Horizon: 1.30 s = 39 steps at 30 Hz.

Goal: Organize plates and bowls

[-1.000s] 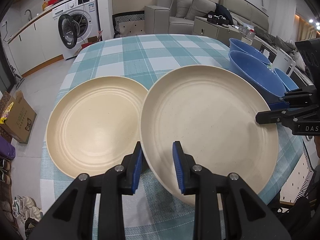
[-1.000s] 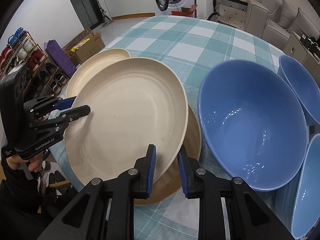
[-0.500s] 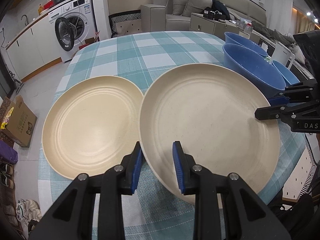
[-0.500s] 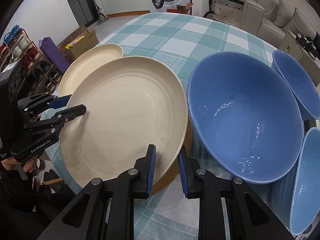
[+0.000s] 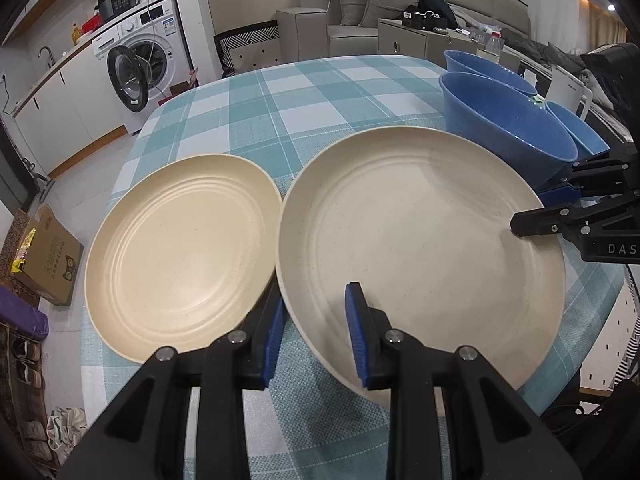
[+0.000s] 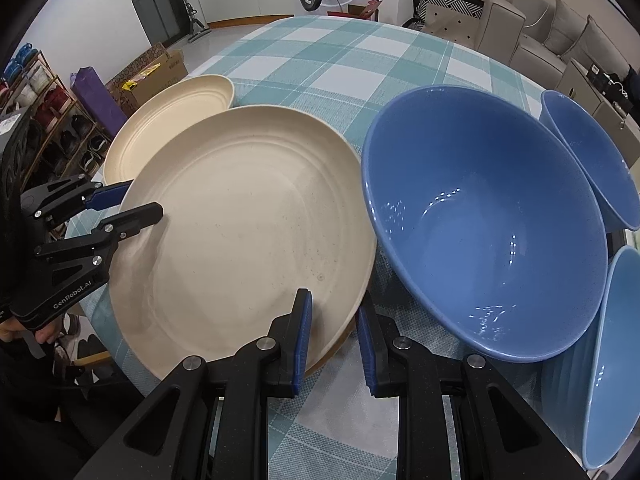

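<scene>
A large cream plate (image 5: 420,240) (image 6: 248,232) is held by opposite rims. My left gripper (image 5: 316,292) is shut on its near-left rim, and in the right wrist view it (image 6: 144,198) clamps the plate's far side. My right gripper (image 6: 334,304) is shut on the rim nearest the bowls, also seen in the left wrist view (image 5: 528,210). A sliver of a brown plate (image 6: 340,344) shows under the held plate. A second cream plate (image 5: 180,256) (image 6: 168,128) lies flat on the table beside it.
Three blue bowls (image 6: 488,232) (image 6: 588,160) (image 6: 612,360) crowd the table's right side, the biggest close to the held plate. The round table has a teal checked cloth (image 5: 304,96). A cardboard box (image 5: 44,256) and shoes sit on the floor to the left.
The held plate has shifted over the brown plate, which now shows only as a sliver. Both grippers keep their grip on the rims.
</scene>
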### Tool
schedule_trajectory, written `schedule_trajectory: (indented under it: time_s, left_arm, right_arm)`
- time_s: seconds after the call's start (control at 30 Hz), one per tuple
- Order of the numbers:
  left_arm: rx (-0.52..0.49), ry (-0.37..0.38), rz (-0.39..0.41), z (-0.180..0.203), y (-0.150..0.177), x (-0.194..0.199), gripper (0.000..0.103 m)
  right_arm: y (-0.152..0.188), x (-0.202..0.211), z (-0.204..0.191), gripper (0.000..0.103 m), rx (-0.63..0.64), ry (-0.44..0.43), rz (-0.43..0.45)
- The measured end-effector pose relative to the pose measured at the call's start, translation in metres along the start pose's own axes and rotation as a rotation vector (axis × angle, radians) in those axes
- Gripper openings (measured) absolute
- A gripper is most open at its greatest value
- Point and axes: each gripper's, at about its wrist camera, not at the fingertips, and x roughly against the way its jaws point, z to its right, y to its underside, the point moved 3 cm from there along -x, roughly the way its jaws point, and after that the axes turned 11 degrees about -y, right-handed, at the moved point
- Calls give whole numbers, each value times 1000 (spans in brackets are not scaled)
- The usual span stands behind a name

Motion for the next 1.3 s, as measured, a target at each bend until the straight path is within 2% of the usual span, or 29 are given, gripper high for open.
schedule_trajectory:
  time_s: [0.77, 1.3]
  left_arm:
    - [-59, -50, 5, 11, 6, -2, 28]
    - [-90, -54, 4, 15, 9, 0, 37]
  right_arm:
    - [1, -5, -6, 25, 66, 89, -18]
    - [2, -10, -10, 31, 106, 109, -60]
